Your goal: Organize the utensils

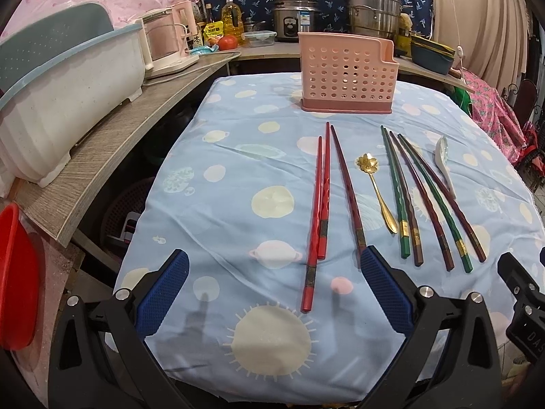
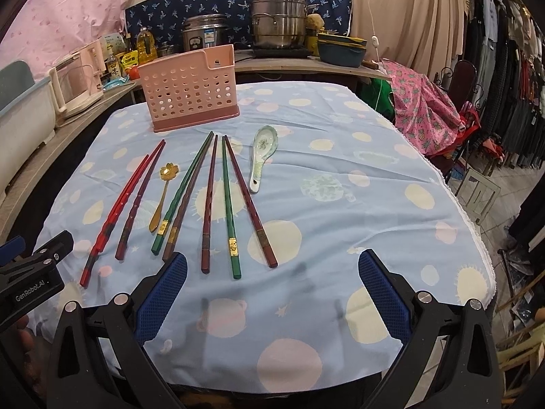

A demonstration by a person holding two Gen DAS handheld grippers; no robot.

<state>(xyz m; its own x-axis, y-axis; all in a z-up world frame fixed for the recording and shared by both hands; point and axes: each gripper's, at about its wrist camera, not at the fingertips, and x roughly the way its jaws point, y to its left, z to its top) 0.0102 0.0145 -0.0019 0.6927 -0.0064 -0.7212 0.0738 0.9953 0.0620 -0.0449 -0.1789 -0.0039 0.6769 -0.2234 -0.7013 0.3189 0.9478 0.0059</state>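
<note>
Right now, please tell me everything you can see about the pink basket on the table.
The pink basket stands upright at the far side of the blue patterned tablecloth, beyond the chopsticks and spoons. It looks like plastic, with rows of round holes in its walls, a darker pink base and a stepped rim. Nothing shows above its rim, and no utensil touches it.

Eight chopsticks (image 2: pixel 210 204), two spoons (image 2: pixel 261 158) and one pink holder (image 2: pixel 190 92).

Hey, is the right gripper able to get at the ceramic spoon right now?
Probably yes. The right gripper is open and empty, and the ceramic spoon lies apart from the chopsticks, with bare cloth around it.
</note>
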